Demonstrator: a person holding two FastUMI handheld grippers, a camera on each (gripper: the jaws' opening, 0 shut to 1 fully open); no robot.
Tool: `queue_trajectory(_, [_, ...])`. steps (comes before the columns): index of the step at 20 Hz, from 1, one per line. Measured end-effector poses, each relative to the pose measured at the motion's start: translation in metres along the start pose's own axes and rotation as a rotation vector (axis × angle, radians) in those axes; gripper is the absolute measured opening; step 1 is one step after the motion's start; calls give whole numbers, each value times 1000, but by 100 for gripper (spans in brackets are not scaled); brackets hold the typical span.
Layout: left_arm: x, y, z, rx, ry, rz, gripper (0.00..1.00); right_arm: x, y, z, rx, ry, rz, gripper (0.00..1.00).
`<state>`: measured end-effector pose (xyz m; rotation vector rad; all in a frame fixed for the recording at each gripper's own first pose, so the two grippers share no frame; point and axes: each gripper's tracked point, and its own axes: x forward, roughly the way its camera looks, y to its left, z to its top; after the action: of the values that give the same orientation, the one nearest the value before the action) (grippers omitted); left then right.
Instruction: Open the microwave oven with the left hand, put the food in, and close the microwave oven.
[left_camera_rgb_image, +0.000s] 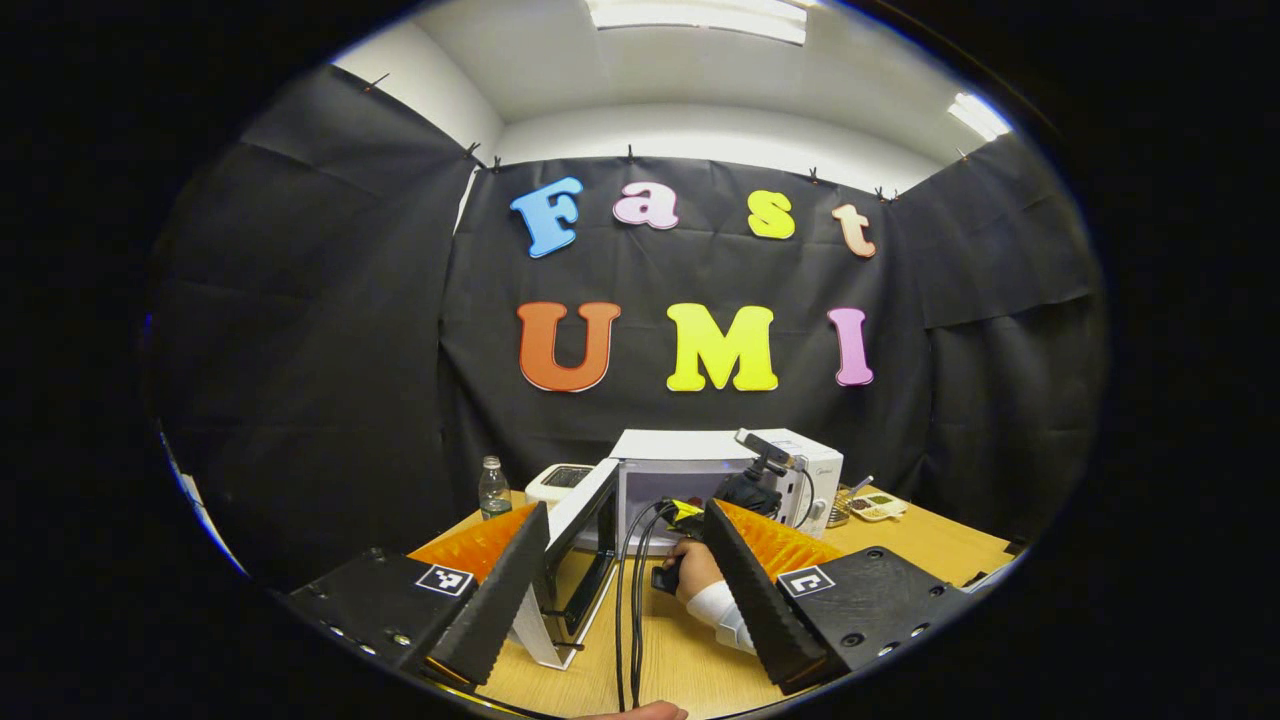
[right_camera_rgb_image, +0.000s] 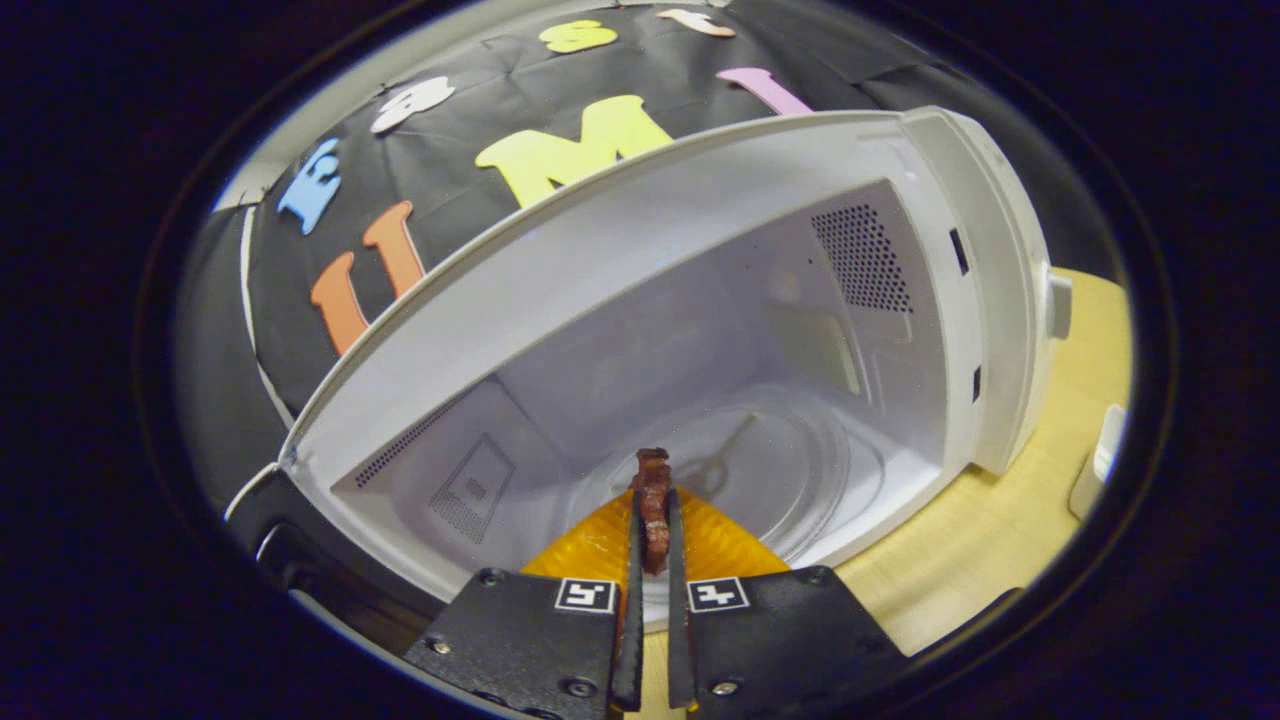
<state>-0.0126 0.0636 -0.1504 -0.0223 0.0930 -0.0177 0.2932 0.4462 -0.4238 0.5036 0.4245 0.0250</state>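
Right claw (right_camera_rgb_image: 652, 520) clamped on a thin strip of dark red food (right_camera_rgb_image: 654, 500) at the open microwave oven (right_camera_rgb_image: 640, 250) mouth, above the glass turntable (right_camera_rgb_image: 800, 470). Left claw (left_camera_rgb_image: 625, 560) spread wide, well back over the desk (left_camera_rgb_image: 930, 540). Risk: early release dropping the strip short, or the door (left_camera_rgb_image: 580, 520) swinging inward.

A: Item one, microwave oven (left_camera_rgb_image: 690, 462), mid-frame in the left gripper view?
B: White casing; its open door (left_camera_rgb_image: 578, 535) has a white edge around a dark window panel.
A: Interior, centre of the right gripper view?
B: White cavity walls (right_camera_rgb_image: 700, 330), with a dotted vent patch at upper right and another at lower left.
A: The food (right_camera_rgb_image: 654, 505), low centre of that view?
B: Dark reddish-brown, mottled.
A: Table (left_camera_rgb_image: 940, 545)?
B: Light yellow wood tone.
A: Bottle (left_camera_rgb_image: 493, 490), left of the oven?
B: Clear, with a pale cap.
A: The sleeve (left_camera_rgb_image: 722, 612), lower centre?
B: White.
A: Cables (left_camera_rgb_image: 630, 590) beside it?
B: Black.
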Motion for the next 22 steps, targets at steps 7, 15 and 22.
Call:
queue_trajectory(7, [10,10,-24,-8,53,1,94,18,-3,0,-31,-9,-3,14])
queue_trajectory(15, [5,18,-27,-8,60,10,94,22,-33,-13,-170,10,-160,49])
queue_trajectory(22, [3,34,-35,-11,57,44,94,2,-24,-1,-296,-16,-102,81])
